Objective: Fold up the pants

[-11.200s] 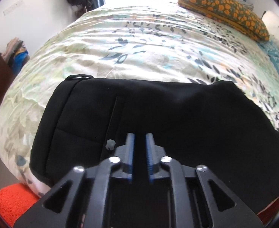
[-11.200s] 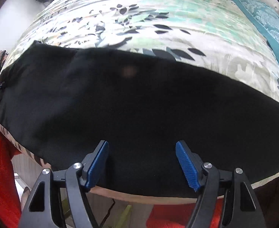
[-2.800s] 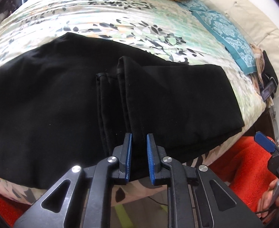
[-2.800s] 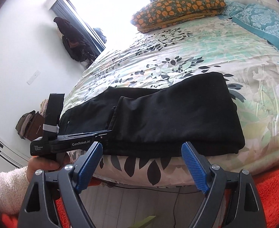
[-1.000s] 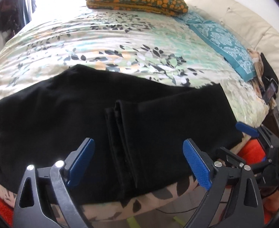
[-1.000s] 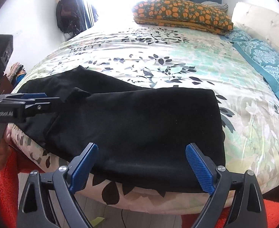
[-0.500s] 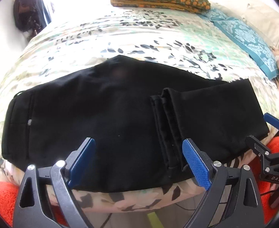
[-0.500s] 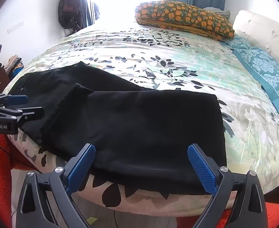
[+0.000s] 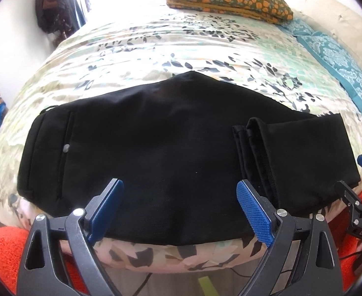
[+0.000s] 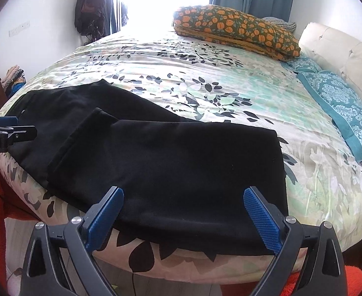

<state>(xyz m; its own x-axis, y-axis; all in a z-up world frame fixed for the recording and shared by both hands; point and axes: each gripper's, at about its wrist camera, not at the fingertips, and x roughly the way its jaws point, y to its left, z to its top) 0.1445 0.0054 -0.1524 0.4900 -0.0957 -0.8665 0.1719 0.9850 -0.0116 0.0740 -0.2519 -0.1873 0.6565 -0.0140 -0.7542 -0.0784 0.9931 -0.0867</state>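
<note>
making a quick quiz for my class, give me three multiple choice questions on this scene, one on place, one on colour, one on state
1. Where do the pants lie?
A. near edge of the bed
B. on the floor
C. over the pillow

2. What colour are the pants?
A. red
B. black
C. teal

3. How are the left gripper and right gripper?
A. both shut on the pants
B. one open, one shut
C. both open, holding nothing

Answers:
1 A, the pants lie flat along the bed's near edge.
2 B, the cloth is plain black.
3 C, each pair of blue pads stands wide apart.
</note>
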